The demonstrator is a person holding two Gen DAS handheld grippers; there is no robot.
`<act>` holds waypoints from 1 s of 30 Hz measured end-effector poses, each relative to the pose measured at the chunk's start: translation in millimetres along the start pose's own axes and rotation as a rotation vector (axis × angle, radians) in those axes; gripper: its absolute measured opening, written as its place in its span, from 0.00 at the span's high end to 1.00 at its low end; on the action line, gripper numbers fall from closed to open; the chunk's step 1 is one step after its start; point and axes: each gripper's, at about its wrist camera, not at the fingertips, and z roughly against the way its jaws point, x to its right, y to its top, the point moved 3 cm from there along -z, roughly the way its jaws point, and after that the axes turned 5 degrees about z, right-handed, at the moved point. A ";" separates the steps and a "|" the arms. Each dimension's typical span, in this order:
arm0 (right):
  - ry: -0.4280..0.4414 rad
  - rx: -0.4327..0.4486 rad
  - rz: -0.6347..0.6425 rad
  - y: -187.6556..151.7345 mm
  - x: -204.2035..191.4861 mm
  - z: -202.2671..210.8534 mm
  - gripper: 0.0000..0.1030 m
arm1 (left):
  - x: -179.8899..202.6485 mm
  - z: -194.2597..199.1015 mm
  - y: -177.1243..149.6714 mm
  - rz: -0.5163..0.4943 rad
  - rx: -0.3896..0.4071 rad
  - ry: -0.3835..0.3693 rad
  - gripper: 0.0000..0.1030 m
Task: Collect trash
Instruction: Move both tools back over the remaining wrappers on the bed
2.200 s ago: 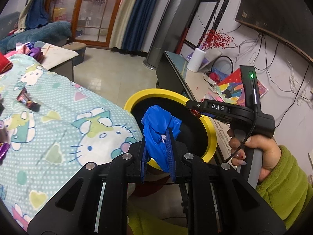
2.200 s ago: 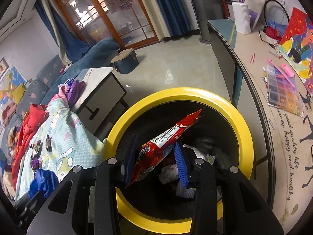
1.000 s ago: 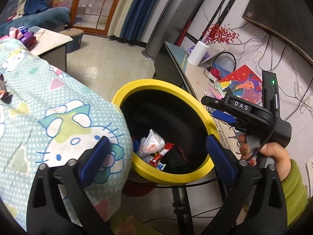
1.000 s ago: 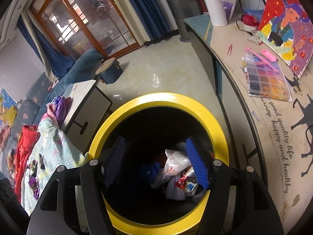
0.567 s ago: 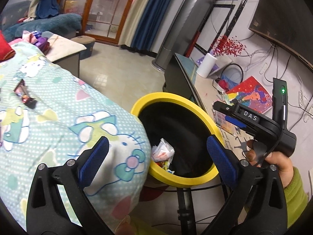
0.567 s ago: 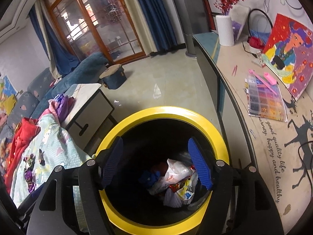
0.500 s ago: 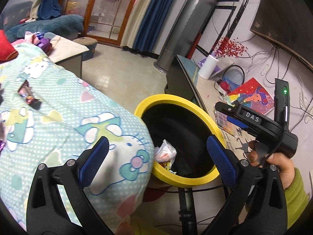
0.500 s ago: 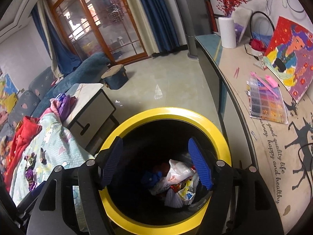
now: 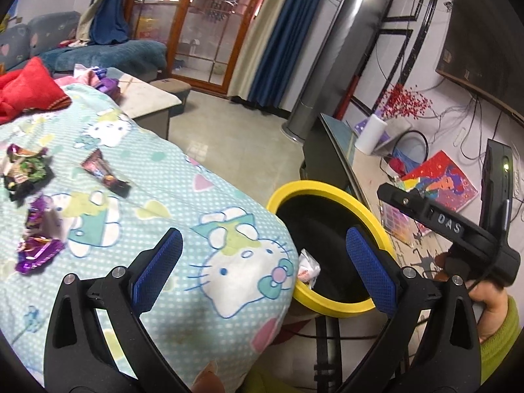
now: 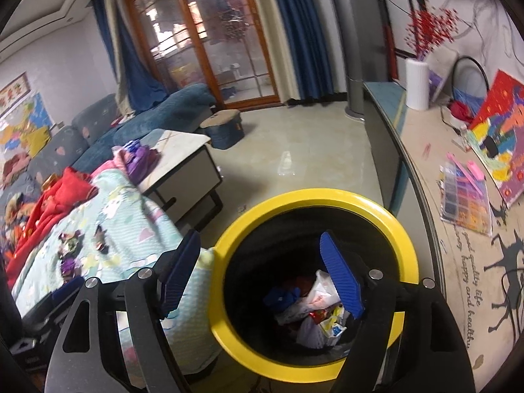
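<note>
Wrappers on the bed: three or four pieces lie well left of your left tool on the Hello Kitty blanket (image 9: 170, 196) — a green-and-black wrapper (image 9: 24, 172), a brown candy wrapper (image 9: 104, 177) just right of it, and a purple foil wrapper (image 9: 37, 245) nearer you. These are the trash you have yet to collect.

Left tool (image 9: 265, 268): you held a crumpled blue bag over the bin about two seconds ago; now the jaws stand wide and hold nothing. The view has swung left, off the bin mouth and onto the blanket, so the bed fills most of the frame.

What that means: the drop is done for this hand. You look to be turning toward the bed for the next piece; the brown candy wrapper seems the closest reach.

Bin (image 10: 314, 196): the yellow-rimmed bin stands touching the edge of the bed, between the bed and the long table (image 10: 425, 177). Inside it lie the blue bag (image 10: 281, 294), a white packet (image 10: 322, 290) and coloured snack wrappers (image 10: 329, 321).

Right tool (image 10: 262, 275): two seconds ago it pinched a red snack packet above the bin; now its jaws are wide apart and empty, hanging over the bin's left rim. The camera has tilted up and shifted left, showing more of the room and the bed.

Progress: both loads are in the bin. Judging by the bed, one or two more trips are needed.
</note>
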 end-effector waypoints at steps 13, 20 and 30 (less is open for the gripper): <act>-0.012 0.036 0.049 5.1 -31.9 23.7 0.25 | -23.0 40.7 15.4 0.046 0.101 0.019 0.11; 0.000 0.035 0.101 0.4 -54.6 30.4 0.25 | -43.3 58.6 22.6 0.091 0.146 0.051 0.11; 0.040 0.026 0.173 -6.9 -90.6 33.5 0.24 | -78.1 80.5 29.7 0.174 0.205 0.073 0.11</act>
